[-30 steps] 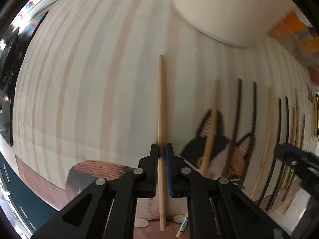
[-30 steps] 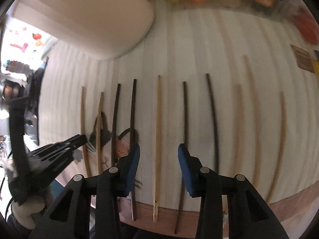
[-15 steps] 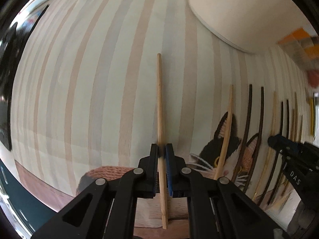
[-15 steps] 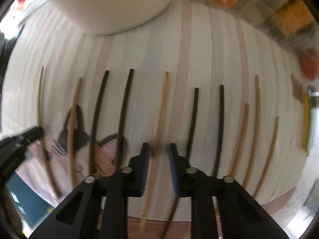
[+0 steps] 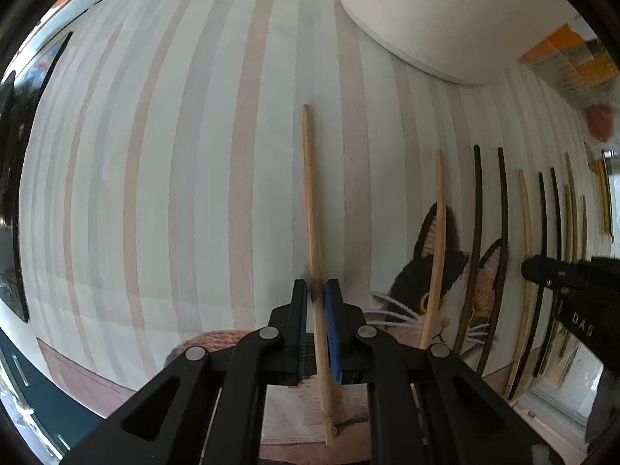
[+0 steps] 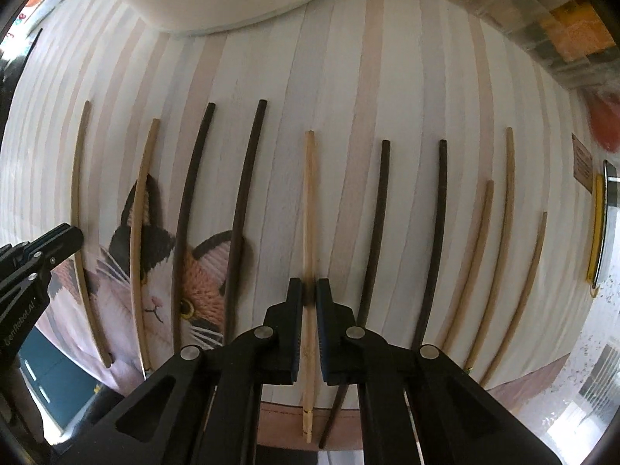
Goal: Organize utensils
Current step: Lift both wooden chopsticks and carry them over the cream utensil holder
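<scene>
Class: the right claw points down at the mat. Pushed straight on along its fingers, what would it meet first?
Most likely the striped mat itself: the right claw is shut on a light wooden chopstick that seems to lie on it, though depth is unclear.

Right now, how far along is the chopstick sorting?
Done: nothing looks paired yet; the sticks lie spread singly across the striped mat. In hand: the left gripper pinches one light chopstick, and the right gripper is shut on another light one. Left: dark sticks and tan sticks remain.
</scene>
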A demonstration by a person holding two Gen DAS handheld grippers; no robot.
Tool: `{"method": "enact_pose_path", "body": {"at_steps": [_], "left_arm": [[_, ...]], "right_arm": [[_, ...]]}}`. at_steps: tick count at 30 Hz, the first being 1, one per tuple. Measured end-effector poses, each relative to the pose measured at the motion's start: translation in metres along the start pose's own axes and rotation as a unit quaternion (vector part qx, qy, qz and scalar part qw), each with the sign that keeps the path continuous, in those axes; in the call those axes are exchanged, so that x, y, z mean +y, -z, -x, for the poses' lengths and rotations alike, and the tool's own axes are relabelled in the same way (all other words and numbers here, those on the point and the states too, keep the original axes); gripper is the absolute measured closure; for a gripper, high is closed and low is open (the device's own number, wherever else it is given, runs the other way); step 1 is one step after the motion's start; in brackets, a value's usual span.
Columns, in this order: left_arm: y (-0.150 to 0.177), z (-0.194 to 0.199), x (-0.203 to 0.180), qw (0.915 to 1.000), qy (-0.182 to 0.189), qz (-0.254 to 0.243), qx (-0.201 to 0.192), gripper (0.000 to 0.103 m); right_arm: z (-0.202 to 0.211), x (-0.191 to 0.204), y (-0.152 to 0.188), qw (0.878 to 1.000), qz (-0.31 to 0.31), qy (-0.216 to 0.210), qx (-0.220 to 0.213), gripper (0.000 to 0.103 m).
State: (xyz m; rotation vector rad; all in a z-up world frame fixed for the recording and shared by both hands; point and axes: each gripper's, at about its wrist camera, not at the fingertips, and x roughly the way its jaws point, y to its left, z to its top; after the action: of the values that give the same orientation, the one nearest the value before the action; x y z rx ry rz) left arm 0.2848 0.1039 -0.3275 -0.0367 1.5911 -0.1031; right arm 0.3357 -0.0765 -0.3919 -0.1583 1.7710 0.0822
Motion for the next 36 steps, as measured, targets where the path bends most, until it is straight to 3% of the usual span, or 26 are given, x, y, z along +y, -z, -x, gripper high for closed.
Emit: {"method": "enact_pose_path", "body": {"at_steps": [9,13,22,29,36], "left_arm": [[-0.021,-0.008,-0.013,0.9995,-0.015,-0.019,0.021,0.095],[-0.026,-0.011,-0.027,0.9992,-0.024,-0.033,-0.002,0.098],[-0.017,0.026,-0.030,0.9982,-0.026,-0.034,-0.041,0.099],[-0.013,0.090,-0.051,0.9884,-0.050,-0.054,-0.133,0.099],[-0.006,0.137,-0.064,0.9798,-0.033,-0.067,-0.186,0.099]], "right_arm": [[0.007,-0.006,-0.007,1.000,-0.006,-0.002,0.024,0.095],[0.003,-0.003,-0.014,1.000,-0.015,-0.002,0.027,0.094],[0.027,-0.008,0.025,0.997,-0.033,-0.034,-0.061,0.096],[0.066,-0.023,0.053,0.990,-0.030,-0.068,-0.121,0.096],[0.111,-0.041,0.076,0.979,-0.028,-0.093,-0.180,0.096]]}}
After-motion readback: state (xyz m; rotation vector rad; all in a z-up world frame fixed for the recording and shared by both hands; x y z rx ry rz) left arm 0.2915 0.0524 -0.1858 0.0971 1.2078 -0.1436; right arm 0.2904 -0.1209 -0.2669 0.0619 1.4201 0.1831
